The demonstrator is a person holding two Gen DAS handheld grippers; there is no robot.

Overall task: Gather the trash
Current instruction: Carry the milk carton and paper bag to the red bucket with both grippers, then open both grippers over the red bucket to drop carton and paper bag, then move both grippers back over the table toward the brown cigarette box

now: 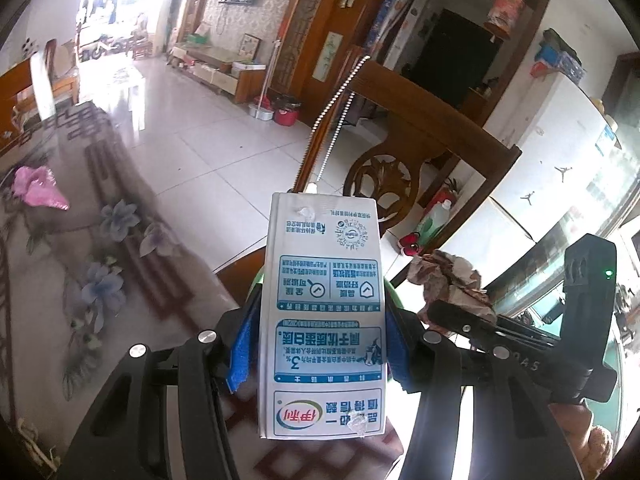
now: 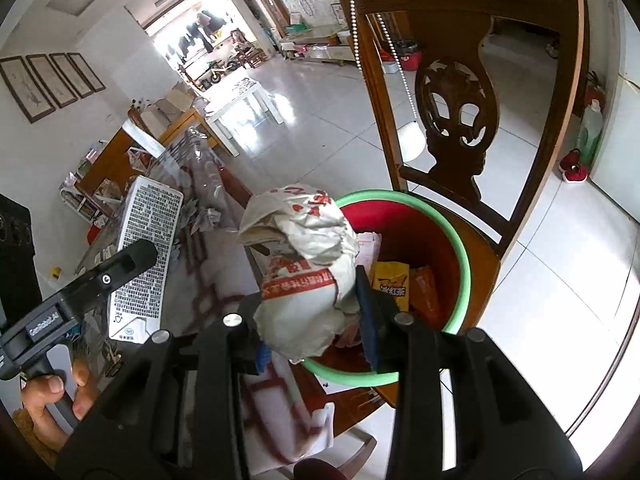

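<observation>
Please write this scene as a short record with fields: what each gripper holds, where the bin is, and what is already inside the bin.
left gripper: shut on milk carton
right gripper: shut on crumpled paper
bin: red, green rim, on the chair seat beside the table
bin contents: yellow packet, orange wrapper, other paper
paper position: over the bin's near rim, not released

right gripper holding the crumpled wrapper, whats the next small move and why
Probably ease the right gripper forward over the bin and open. The wrapper is clamped just short of the bin's green rim, and the bin already holds other trash.
</observation>
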